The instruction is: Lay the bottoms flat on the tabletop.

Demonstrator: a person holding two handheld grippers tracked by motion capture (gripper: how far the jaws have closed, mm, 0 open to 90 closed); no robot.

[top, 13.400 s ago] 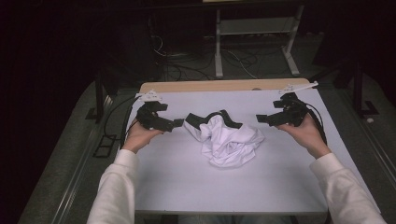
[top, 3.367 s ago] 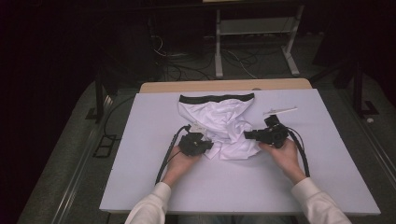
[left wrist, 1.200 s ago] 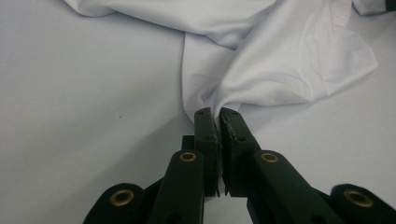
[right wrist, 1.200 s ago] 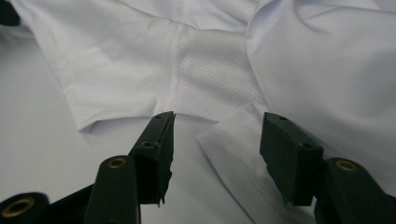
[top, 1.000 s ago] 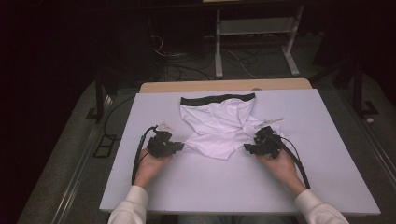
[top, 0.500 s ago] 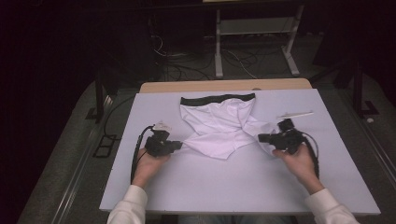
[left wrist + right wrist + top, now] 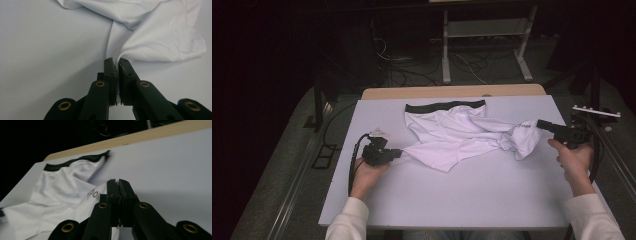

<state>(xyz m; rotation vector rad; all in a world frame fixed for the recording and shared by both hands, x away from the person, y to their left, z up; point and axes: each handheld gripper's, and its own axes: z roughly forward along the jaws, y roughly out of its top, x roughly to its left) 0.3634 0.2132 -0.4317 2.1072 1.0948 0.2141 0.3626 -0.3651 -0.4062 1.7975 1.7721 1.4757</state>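
- The white garment (image 7: 462, 135) lay spread on the table (image 7: 462, 195), its black waistband (image 7: 445, 106) toward the table's far edge; one corner stretched left, another lifted off the table to the right.
- The left gripper (image 7: 396, 153) sat low on the table left of the garment, its jaws pressed together on a thin corner of the cloth (image 7: 117, 56); bare table lay open on both sides of it.
- The right gripper (image 7: 543, 125) hung near the table's right edge, jaws closed together on the garment's printed hem (image 7: 93, 195).
- Nearer than the garment, the table was bare up to its front edge; the wooden strip (image 7: 452, 92) ran behind the waistband.
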